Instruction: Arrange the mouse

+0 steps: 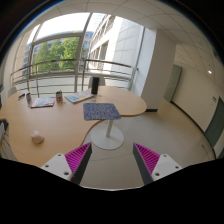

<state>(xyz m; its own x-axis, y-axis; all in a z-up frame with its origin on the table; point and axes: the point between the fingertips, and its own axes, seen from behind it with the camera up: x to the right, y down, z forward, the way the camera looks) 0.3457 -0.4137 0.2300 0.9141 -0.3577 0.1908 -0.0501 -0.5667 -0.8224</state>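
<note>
Starting at the far left, we see a wooden table (60, 125) curving away from us, its pale brown top taking up most of the left half of the scene. Near its left edge lies a small white mouse (37, 138), well apart from everything else on the table and far beyond our jaws. Further back on the left, close to the window, we make out an open laptop (42, 100) and, just to its right, a flat light object (77, 97) that we cannot identify; it may be a book or a tablet. Behind these, a dark upright object (95, 85) stands near the table's far edge.

Moving toward the middle, a blue-grey patterned mat (101, 111) lies on the round end of the table, with a small dark item (97, 109) resting on it. Below that end, the table's white pedestal (110, 135) meets the light floor (175, 125).

Nearest to us, the gripper (113, 158) hangs in the air with its jaws spread wide and nothing between them; the left magenta pad (78, 157) and the right one (147, 156) stand well apart. Behind everything, large windows (55, 50) show green trees and a building outside. At the far right we see a white wall (190, 85).
</note>
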